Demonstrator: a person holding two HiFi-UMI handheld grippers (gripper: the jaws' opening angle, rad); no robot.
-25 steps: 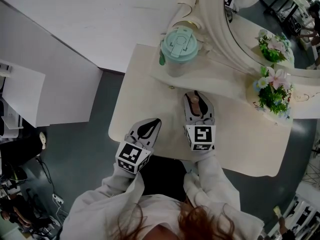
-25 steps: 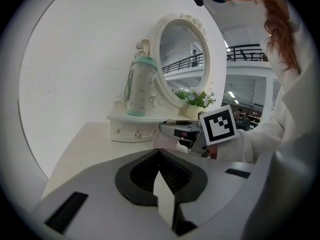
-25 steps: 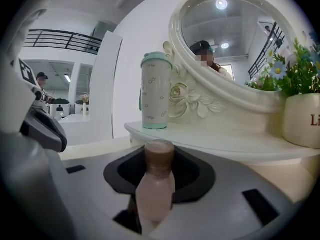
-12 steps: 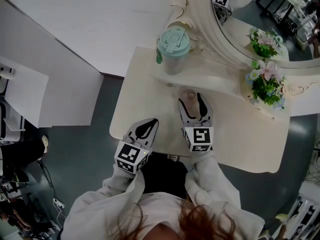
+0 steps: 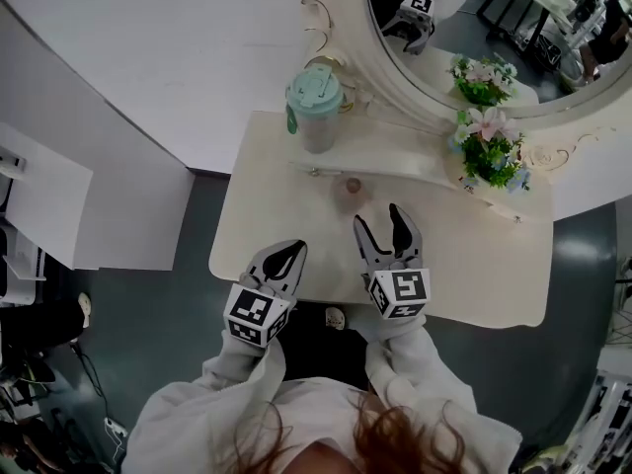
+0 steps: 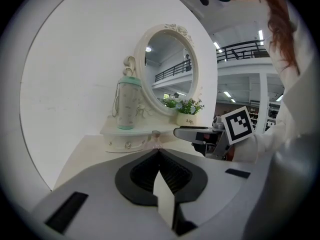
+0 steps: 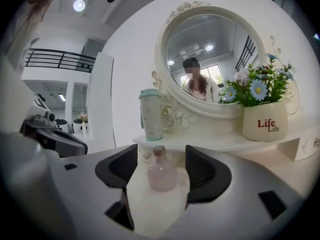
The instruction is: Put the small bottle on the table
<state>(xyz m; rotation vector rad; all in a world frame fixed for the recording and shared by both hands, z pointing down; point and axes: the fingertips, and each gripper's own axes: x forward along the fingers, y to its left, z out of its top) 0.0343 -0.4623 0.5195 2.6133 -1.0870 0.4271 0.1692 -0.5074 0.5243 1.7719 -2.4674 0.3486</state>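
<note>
Holding the left gripper (image 5: 297, 247) over the near left corner of the pale table (image 5: 494, 275), claw pressed tight together, nothing pinched between its dark pads. Farther back and a little to the right, standing upright on a low raised shelf (image 5: 395, 161) against the white wall: a cup (image 5: 314, 102) with a mint-green lid. Next along, just in front of that shelf and apart from everything else, sitting upright on the tabletop: the small bottle (image 5: 353, 186), pinkish and round-bellied, a stopper in its short neck. Pointing straight at it from the near side, the right gripper (image 5: 377, 215), claw spread wide, neither pad touching the bottle, the gap lined up with it but the tips just short of it. Behind the shelf, rising against the wall, an oval mirror (image 5: 474, 18) in an ornate white frame. Farthest right, on the same shelf, a white pot of flowers (image 5: 486, 154) with blue and pink blooms, lettered "Life" in red.
</note>
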